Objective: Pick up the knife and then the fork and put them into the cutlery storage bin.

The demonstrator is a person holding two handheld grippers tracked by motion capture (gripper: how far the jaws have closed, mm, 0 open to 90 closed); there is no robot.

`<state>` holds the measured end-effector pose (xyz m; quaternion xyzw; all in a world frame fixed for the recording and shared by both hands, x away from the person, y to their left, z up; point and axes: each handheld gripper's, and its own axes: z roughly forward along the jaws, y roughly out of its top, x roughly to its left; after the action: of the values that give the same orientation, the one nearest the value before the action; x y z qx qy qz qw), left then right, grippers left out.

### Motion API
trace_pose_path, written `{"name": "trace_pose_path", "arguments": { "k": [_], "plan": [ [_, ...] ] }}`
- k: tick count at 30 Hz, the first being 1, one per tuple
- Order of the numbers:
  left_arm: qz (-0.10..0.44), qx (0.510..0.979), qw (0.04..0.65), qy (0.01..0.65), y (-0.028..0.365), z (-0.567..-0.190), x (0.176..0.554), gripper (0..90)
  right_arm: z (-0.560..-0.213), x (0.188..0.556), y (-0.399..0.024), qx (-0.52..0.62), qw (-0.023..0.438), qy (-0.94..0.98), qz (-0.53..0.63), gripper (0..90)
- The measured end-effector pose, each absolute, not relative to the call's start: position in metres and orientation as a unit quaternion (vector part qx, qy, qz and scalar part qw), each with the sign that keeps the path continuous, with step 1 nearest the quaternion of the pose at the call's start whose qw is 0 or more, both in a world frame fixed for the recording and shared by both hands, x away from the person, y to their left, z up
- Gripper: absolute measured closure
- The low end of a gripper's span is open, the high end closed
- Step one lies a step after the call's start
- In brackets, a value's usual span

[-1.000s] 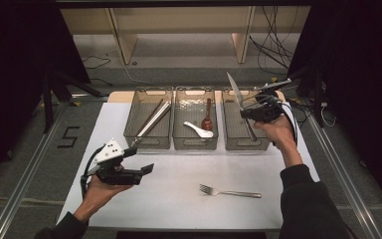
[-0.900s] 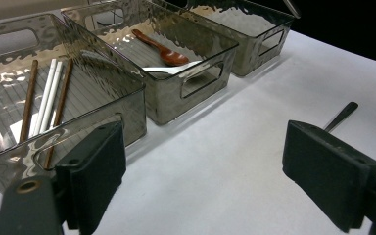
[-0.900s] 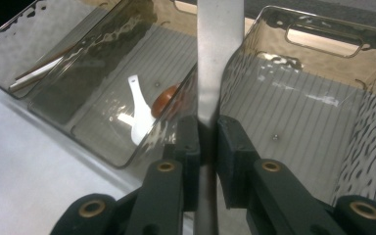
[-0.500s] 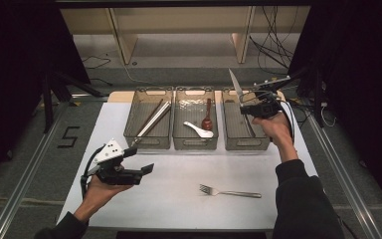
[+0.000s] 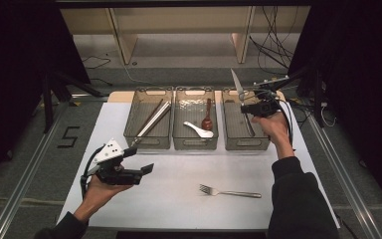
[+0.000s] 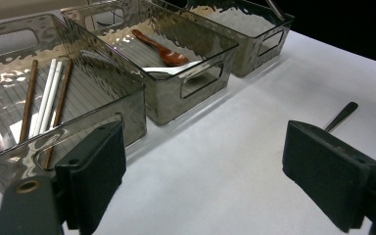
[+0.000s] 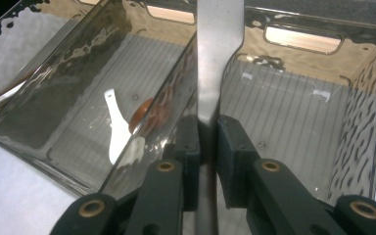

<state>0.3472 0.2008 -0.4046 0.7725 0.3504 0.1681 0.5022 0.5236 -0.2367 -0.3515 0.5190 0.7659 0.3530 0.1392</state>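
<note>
The right gripper (image 5: 248, 106) has its jaws clamped on a knife (image 5: 237, 85) over the rightmost bin (image 5: 229, 144); the blade apparently tilts up and away, long axis along that bin. The left gripper (image 5: 139, 160), jaws wide and empty, is well left of the bin.

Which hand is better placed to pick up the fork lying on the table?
Left. The left gripper is open and empty near the fork; the right gripper is shut on a knife over the right bin.
</note>
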Motion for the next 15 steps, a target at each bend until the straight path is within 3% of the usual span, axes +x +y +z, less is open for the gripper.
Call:
{"name": "trace_pose_path", "arguments": {
  "k": [15],
  "plan": [
    [0.168, 0.774, 0.501, 0.349, 0.201, -0.404, 0.347, 15.6, -0.366, 0.534, -0.239, 0.546, 0.141, 0.753, 0.340, 80.9]
  ]
}}
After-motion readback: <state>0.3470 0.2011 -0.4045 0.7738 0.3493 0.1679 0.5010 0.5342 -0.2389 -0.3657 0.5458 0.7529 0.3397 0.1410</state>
